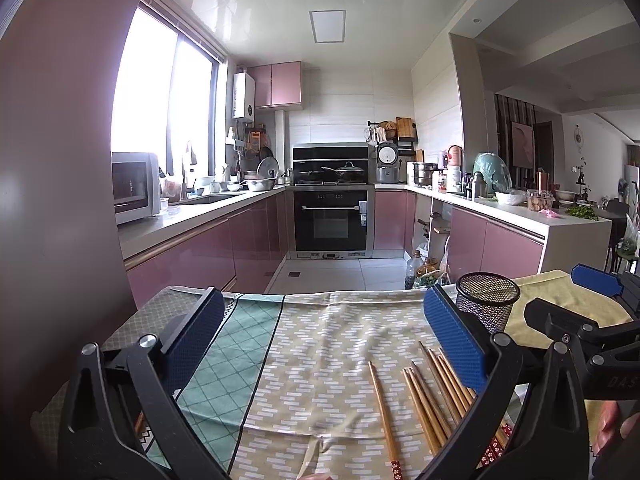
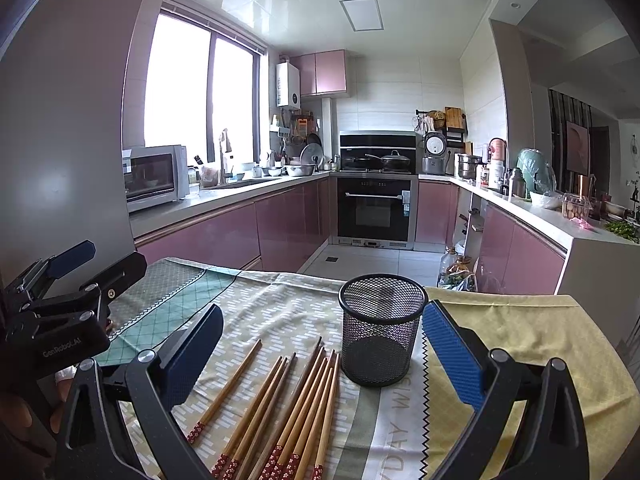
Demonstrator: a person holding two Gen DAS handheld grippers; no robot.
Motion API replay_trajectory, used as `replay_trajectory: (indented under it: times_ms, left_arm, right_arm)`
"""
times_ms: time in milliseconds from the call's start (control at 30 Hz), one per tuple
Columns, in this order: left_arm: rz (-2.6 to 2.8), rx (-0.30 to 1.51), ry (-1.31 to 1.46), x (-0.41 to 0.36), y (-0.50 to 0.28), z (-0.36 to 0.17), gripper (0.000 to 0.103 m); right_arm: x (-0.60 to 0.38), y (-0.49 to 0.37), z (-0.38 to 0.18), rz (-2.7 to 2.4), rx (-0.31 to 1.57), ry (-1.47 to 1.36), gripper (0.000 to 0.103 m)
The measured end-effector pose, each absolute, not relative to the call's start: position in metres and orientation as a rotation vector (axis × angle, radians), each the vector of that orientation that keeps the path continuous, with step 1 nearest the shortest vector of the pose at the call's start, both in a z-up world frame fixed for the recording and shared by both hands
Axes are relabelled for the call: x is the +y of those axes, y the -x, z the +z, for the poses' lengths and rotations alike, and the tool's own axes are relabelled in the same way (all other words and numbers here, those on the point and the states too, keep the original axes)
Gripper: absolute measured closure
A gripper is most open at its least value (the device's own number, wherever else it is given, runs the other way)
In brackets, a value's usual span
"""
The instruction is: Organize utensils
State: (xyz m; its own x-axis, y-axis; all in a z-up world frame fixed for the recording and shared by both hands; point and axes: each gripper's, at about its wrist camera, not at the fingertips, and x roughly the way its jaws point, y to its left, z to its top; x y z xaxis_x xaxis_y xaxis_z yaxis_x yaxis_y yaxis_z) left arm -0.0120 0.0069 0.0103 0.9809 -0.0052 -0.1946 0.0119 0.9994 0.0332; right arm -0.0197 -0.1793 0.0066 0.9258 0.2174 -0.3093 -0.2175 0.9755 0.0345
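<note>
Several wooden chopsticks (image 2: 296,408) with red patterned ends lie on the patterned tablecloth (image 2: 272,312); one (image 2: 224,392) lies apart on the left. They also show in the left wrist view (image 1: 432,396). A black mesh cup (image 2: 380,328) stands upright and empty just behind them; it also shows in the left wrist view (image 1: 486,300). My right gripper (image 2: 324,320) is open and empty above the chopsticks, the cup next to its right finger. My left gripper (image 1: 320,312) is open and empty, left of the chopsticks. Each gripper shows at the edge of the other's view.
The table's far edge (image 2: 288,276) drops to the kitchen floor. Pink cabinets (image 2: 224,236) and an oven (image 2: 374,208) stand behind. Bottles and bags (image 2: 456,268) sit on the floor at the right. A yellow cloth (image 2: 520,328) covers the table's right part.
</note>
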Motion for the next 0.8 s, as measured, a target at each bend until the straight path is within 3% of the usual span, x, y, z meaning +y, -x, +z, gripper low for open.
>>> replay_trajectory:
  times_ms: [800]
  left_arm:
    - [-0.008,0.197,-0.031,0.0074,0.0134,0.0115,0.004]
  right_arm:
    - [-0.1777,0.0184,0.0077,0.24,0.308,-0.005,0.006]
